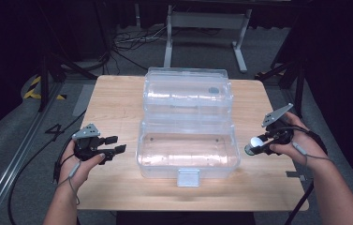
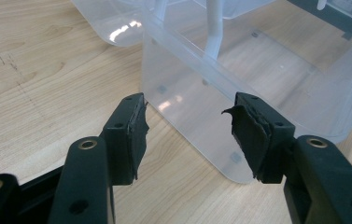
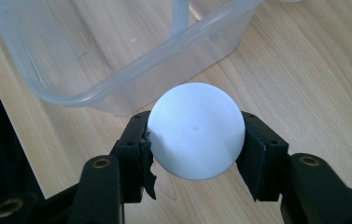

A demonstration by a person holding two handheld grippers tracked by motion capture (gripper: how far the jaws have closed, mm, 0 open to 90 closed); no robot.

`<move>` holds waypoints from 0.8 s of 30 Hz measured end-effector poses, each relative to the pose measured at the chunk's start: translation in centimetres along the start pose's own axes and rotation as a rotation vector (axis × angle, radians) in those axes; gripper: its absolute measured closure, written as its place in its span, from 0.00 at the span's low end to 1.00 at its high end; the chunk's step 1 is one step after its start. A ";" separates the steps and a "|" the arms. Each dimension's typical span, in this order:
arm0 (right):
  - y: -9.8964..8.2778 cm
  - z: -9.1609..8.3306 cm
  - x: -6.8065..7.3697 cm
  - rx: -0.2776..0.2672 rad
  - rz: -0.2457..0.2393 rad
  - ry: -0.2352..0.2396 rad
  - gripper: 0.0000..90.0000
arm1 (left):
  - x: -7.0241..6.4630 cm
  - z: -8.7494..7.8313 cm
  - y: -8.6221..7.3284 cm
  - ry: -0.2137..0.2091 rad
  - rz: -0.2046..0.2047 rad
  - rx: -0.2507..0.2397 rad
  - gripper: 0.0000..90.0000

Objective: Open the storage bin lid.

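A wooden worktop [image 1: 118, 98] carried a clear plastic box [image 1: 187, 154] at its middle, the lid [image 1: 188, 91] thrown back toward twelve o'clock and the latch tab [image 1: 187, 177] at six o'clock.

The greatest risk was judged to lie with that box: being light and unheld, it could be shoved or tipped if its three o'clock wall were struck on the way in. The left tongs [image 2: 187, 123] were spread with nothing between them, at nine o'clock of the box and just short of its corner, so no bracing was offered.

A smaller risk was judged to be the ball [image 3: 196, 130] slipping out, since a smooth round surface was pinched by the right tongs [image 1: 253, 146] only at its sides; it could then roll off the worktop.

The ball was seen to be white, matt and plain, held just outside the box at three o'clock.
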State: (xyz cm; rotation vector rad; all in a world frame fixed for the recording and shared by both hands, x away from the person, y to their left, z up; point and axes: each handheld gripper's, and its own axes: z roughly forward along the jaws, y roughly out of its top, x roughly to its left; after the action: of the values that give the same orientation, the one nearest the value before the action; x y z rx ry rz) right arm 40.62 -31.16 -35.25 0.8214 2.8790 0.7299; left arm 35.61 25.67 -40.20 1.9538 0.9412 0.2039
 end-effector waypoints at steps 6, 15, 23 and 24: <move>0.4 -0.7 0.5 -0.007 -0.017 0.004 0.56 | 0.1 0.0 -0.1 0.000 0.000 0.003 0.51; 1.2 -1.6 1.1 -0.011 -0.057 0.009 0.56 | 0.0 0.0 0.0 -0.002 0.001 0.006 0.51; 2.0 -2.2 2.0 -0.014 -0.098 0.019 0.56 | 0.0 0.0 0.0 -0.004 0.002 0.008 0.51; 2.1 -2.2 2.1 -0.012 -0.103 0.019 0.56 | 0.0 0.0 0.0 -0.005 0.002 0.008 0.51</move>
State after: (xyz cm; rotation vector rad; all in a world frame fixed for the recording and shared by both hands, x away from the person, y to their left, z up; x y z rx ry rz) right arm 39.42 -29.49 -32.19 0.6622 2.9047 0.7466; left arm 35.60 25.68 -40.20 1.9617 0.9382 0.1968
